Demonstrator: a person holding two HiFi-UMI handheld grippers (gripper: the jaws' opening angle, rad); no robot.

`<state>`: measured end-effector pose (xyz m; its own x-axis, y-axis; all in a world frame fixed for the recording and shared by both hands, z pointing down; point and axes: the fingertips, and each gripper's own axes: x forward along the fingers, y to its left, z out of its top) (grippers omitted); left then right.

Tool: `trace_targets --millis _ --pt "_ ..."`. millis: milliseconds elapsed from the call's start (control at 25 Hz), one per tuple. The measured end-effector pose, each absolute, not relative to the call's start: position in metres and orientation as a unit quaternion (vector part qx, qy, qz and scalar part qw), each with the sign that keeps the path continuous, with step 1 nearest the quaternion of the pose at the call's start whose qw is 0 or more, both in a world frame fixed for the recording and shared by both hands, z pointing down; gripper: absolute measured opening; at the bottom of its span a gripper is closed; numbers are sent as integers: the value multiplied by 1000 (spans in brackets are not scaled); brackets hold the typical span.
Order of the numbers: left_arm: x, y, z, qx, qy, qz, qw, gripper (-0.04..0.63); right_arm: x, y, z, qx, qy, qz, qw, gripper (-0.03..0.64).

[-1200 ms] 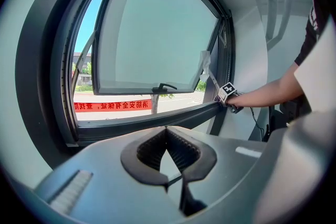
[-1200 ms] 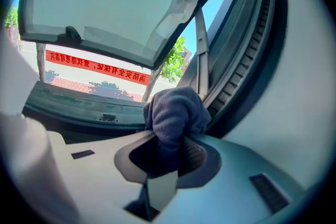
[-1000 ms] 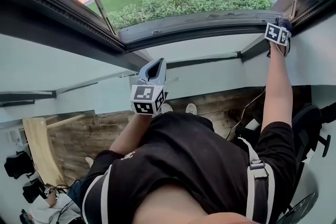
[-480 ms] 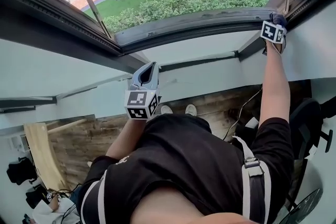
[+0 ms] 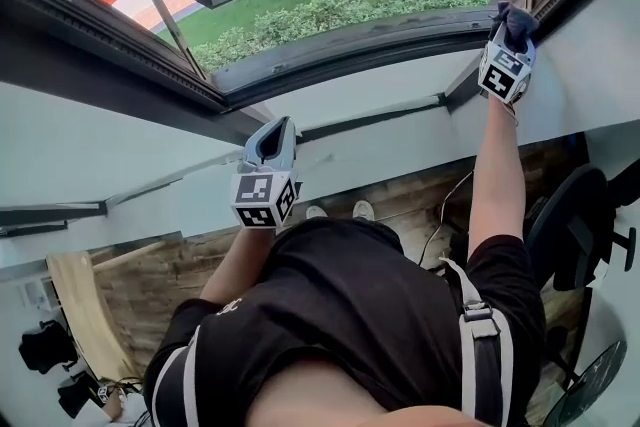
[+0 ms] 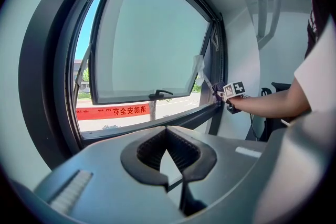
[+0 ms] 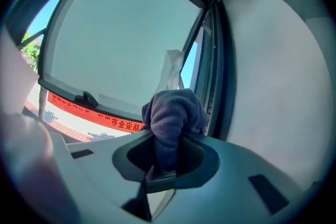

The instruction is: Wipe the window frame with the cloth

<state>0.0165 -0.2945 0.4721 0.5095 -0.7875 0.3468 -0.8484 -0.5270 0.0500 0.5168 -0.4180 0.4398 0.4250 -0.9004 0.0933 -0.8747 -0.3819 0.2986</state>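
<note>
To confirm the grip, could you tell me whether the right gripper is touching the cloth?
Touching. The right gripper view shows the right gripper clamped on the cloth, bunched above its jaws.

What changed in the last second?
The right gripper slid the cloth up the right side of the window frame, away from its bottom corner. Its fingers stay shut on the cloth. The left gripper stays empty, low by the wall. Nothing was taken hold of or let go.

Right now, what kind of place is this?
Probably an office or workroom, seen from indoors. The dark window frame stands open onto a hedge outside, and down below there's a wood floor and an office chair.
</note>
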Motion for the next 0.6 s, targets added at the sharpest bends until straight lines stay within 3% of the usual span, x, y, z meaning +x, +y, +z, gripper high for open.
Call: trace_targets --millis 280,600 --pt "22 -299 465 876 -456 113 107 9 414 -367 383 802 -581 -115 80 80" --pt "30 -297 440 889 -444 55 95 9 306 -303 336 758 -641 -115 -18 81"
